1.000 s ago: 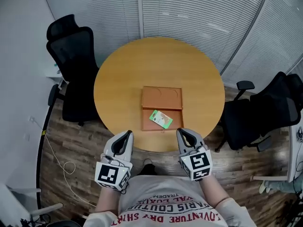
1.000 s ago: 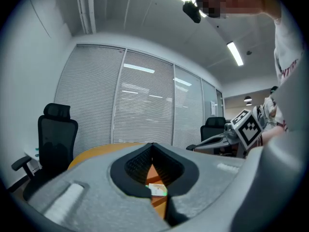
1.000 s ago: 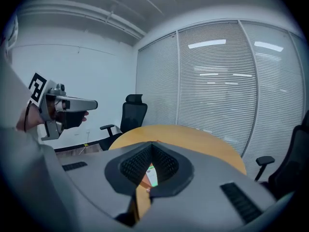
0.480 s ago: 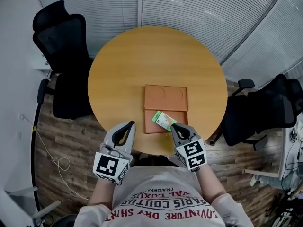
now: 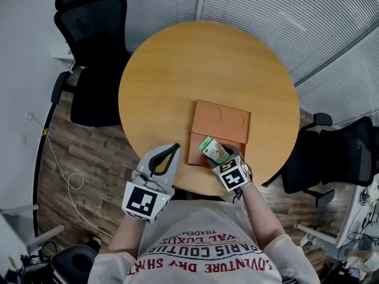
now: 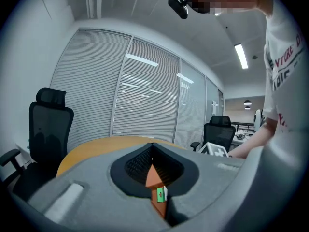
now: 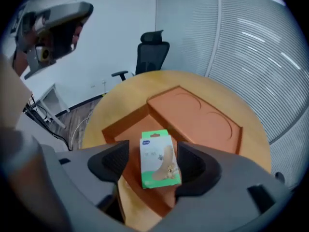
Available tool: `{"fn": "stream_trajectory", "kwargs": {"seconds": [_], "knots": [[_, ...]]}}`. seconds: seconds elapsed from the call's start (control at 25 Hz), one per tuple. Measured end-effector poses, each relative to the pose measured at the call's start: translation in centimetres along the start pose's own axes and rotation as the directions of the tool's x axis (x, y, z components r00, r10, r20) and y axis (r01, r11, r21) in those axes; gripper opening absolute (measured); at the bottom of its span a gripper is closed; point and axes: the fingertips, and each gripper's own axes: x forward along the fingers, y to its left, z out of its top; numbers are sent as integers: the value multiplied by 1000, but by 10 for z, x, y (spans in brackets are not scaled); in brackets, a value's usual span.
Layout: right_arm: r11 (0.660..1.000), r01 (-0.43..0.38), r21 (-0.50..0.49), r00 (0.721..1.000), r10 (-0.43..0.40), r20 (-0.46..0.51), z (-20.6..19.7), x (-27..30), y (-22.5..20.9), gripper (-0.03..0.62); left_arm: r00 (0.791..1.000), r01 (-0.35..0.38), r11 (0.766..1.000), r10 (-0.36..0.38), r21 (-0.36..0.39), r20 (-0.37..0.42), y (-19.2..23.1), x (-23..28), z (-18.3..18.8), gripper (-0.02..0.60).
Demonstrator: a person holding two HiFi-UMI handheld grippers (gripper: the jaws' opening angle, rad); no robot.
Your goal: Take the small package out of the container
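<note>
- Package (image 7: pixel 158 159): a small green-and-white box that lies flat in the near, open half of the orange container (image 5: pixel 228 118). The lid is folded back flat on the round wooden bench (image 5: pixel 177 76), so the package can be reached from above.
- The right gripper (image 5: pixel 220 158) tips steeply down over that open half. Its fingers (image 7: pixel 115 162) have just been opening and now stand wide, one on each side of the package.
- The package is between the fingers but not gripped. The right gripper view shows a clear gap beside one pad, and the box rests on the container floor.
- This straddle looks deliberate: the fingers line up with the box's long sides, so closing them would pinch it across its narrow width.
- The left gripper (image 5: pixel 174 148) sits over the bench's near edge, beside the container and apart from it. Its fingers are together and empty, and it seems parked out of the way.
- By my reading this is the reach-in just before the grasp, and the package is not yet out of the container.
- The low container wall near the fingers could catch a fingertip, and the light, flat box may slide if it is pinched off-centre.
</note>
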Motion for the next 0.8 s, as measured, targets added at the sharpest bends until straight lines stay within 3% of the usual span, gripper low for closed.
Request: {"fn": "stream_trajectory", "kwargs": {"seconds": [0.2, 0.48, 0.64, 0.8], "knots": [[998, -58, 31, 983, 62, -170, -31, 30, -3, 341, 996, -86, 995, 84, -45, -36, 6, -4, -13, 11], [995, -94, -29, 970, 85, -225, -34, 47, -4, 359, 981, -190, 978, 186, -81, -54, 12, 0, -17, 11], [993, -71, -90, 970, 47, -237, -34, 52, -8, 361, 972, -231, 969, 225, -90, -69, 12, 0, -20, 11], [992, -95, -87, 969, 72, -236, -36, 57, -10, 370, 963, -265, 959, 257, -102, -85, 13, 0, -25, 11]]}}
